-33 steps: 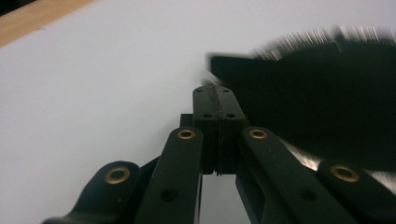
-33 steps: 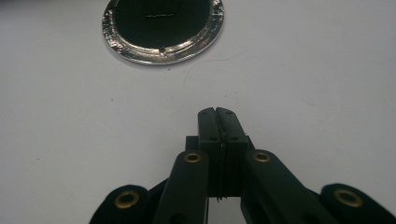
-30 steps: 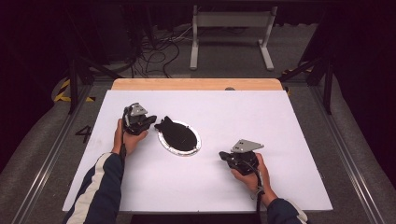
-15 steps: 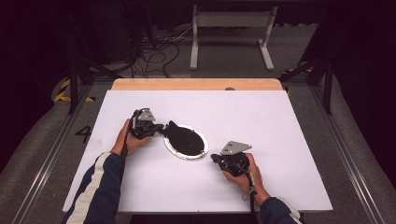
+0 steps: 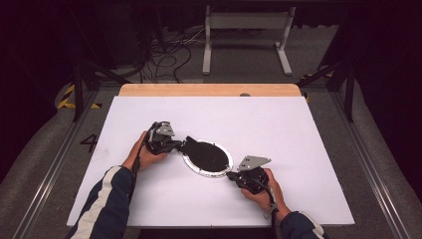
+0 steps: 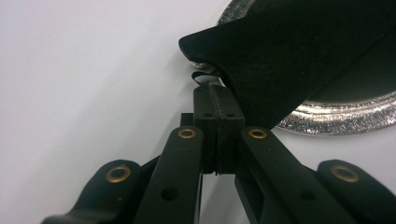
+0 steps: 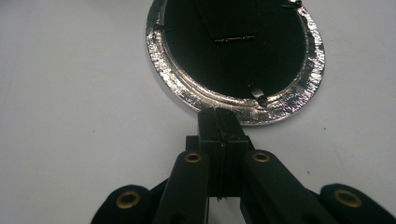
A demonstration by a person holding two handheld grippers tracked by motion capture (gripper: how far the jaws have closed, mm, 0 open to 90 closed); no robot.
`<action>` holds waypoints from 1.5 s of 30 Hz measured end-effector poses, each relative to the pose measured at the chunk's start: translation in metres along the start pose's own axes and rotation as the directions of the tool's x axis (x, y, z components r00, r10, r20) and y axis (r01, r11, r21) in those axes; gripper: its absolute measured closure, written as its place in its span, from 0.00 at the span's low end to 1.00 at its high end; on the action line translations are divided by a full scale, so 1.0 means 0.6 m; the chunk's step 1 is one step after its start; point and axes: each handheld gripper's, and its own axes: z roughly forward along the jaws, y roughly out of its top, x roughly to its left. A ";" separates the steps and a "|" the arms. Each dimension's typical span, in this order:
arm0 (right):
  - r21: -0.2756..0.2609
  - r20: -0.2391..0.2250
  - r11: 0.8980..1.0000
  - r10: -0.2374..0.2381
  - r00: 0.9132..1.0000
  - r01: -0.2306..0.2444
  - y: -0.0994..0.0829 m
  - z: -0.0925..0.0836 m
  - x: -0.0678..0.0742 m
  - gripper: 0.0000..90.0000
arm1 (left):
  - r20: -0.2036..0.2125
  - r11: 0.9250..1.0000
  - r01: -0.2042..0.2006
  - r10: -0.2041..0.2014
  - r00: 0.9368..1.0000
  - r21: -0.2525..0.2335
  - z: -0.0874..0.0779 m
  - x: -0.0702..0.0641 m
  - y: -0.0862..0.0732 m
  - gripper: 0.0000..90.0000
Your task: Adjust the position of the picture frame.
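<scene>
A round dish with a crinkled silver rim (image 5: 204, 172) and a black inside lies mid-table. A black pointed flap (image 5: 191, 144) sticks out from its left side. My left gripper (image 5: 175, 144) is at the flap's tip. In the left gripper view its jaws (image 6: 215, 88) are shut, with a thin curled black strip (image 6: 201, 77) at their tips and the flap (image 6: 280, 60) lying over the right jaw. My right gripper (image 5: 233, 175) is at the dish's near right rim. In the right gripper view it (image 7: 219, 112) is shut, tips against the silver rim (image 7: 187, 93). Whether the rim is pinched I cannot tell.
The white table top (image 5: 298, 129) has open room on all sides of the dish. A wooden strip (image 5: 209, 89) runs along the far edge. Beyond it stand a metal frame (image 5: 246, 35) and loose cables (image 5: 164, 55) on the floor.
The dish and flap have slid right and toward the near edge, together with my left gripper. The right gripper has barely moved.
</scene>
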 end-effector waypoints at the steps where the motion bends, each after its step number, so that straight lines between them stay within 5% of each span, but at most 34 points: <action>1: 0.000 0.000 1.000 0.000 1.000 0.000 0.000 0.000 0.000 1.00 | 0.000 1.000 0.000 0.000 1.000 0.000 0.000 0.000 0.000 1.00; 6: 0.003 0.001 1.000 0.016 1.000 -0.016 -0.009 -0.011 -0.008 1.00 | 0.049 1.000 -0.017 0.017 0.999 0.000 0.000 -0.021 0.000 1.00; 10: 0.008 0.005 1.000 0.022 1.000 -0.022 -0.012 -0.016 -0.013 1.00 | 0.039 0.998 -0.067 0.068 0.997 -0.018 -0.004 -0.043 -0.008 1.00; 24: -0.011 0.112 0.999 0.053 0.992 -0.052 -0.020 -0.024 -0.027 1.00 | 0.063 0.999 -0.033 0.034 0.997 -0.016 -0.025 -0.092 -0.033 1.00; 35: -0.003 0.055 1.000 0.018 0.998 -0.018 -0.024 -0.029 0.004 1.00 | 0.044 0.998 -0.068 0.068 0.997 -0.003 -0.036 -0.135 -0.043 1.00; 39: -0.008 0.100 1.000 -0.006 0.995 0.007 -0.022 -0.028 0.006 1.00 | 0.074 0.999 -0.051 0.052 0.996 -0.018 -0.037 -0.139 -0.047 1.00; 45: -0.009 0.133 1.000 0.017 0.991 -0.016 -0.020 -0.026 -0.005 1.00 | 0.105 0.999 -0.009 0.012 0.994 -0.033 -0.036 -0.152 -0.050 1.00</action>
